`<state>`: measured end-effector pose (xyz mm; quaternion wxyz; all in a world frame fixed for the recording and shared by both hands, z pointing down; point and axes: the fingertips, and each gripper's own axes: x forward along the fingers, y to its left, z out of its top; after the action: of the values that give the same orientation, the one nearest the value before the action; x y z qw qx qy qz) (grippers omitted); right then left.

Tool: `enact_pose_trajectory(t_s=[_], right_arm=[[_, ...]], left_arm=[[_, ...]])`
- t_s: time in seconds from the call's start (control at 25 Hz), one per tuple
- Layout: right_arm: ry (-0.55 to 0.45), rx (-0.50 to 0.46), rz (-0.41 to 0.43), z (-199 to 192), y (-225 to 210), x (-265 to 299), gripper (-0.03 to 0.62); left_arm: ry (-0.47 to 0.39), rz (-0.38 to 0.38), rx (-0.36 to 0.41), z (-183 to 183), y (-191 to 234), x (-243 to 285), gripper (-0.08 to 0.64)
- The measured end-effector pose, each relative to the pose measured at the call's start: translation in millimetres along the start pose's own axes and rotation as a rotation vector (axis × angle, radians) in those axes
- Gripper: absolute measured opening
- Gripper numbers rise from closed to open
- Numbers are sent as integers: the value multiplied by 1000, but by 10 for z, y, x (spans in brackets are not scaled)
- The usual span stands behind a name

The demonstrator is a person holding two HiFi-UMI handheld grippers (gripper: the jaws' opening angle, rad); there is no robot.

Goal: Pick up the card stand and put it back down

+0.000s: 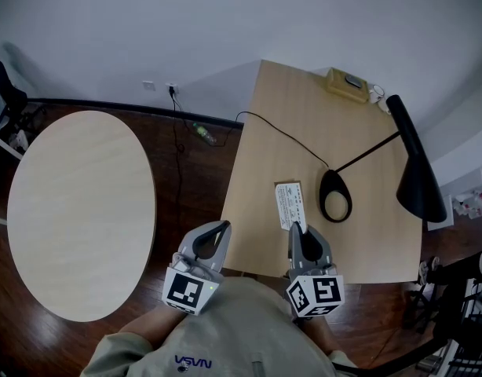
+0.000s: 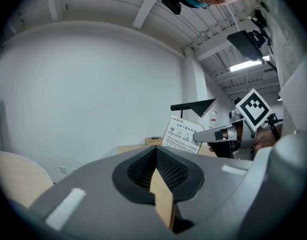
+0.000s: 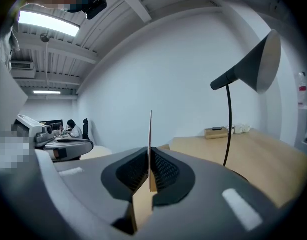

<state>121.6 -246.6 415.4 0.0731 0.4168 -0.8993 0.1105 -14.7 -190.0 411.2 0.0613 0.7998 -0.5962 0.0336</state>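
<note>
The card stand (image 1: 290, 205) is a thin white printed card, held lifted over the near edge of the wooden desk (image 1: 280, 124). My right gripper (image 1: 298, 229) is shut on its near end. In the right gripper view the card stand (image 3: 150, 134) shows edge-on, pinched between the pads. From the left gripper view the card stand (image 2: 182, 133) faces me, with the right gripper (image 2: 201, 135) clamped on it. My left gripper (image 1: 223, 225) hovers off the desk's left front corner, jaws together with nothing between them.
A black desk lamp (image 1: 416, 166) with an oval base (image 1: 336, 195) stands right of the card, its cable (image 1: 280, 134) crossing the desk. A yellowish box (image 1: 347, 85) sits at the far edge. A round pale table (image 1: 76, 210) is at the left.
</note>
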Motion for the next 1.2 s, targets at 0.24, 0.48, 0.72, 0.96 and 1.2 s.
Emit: enact_pose_trajectory(t_s=[0.24, 0.48, 0.72, 0.96, 1.2], right_arm=[[4, 4, -7, -12, -50, -1, 15], [17, -7, 18, -30, -11, 68, 15], [7, -68, 137, 74, 442, 411, 15], [-3, -143, 322, 183, 1351, 824, 15], [15, -201, 528, 61, 2443, 1174, 15]], left_arm=[[8, -7, 6, -16, -28, 32, 2], [2, 37, -15, -54, 73, -37, 3], [-13, 196, -11, -116, 547, -422, 3], [-31, 398, -52, -200, 1218, -1085, 3], [-27, 561, -69, -321, 1786, -1803, 3]])
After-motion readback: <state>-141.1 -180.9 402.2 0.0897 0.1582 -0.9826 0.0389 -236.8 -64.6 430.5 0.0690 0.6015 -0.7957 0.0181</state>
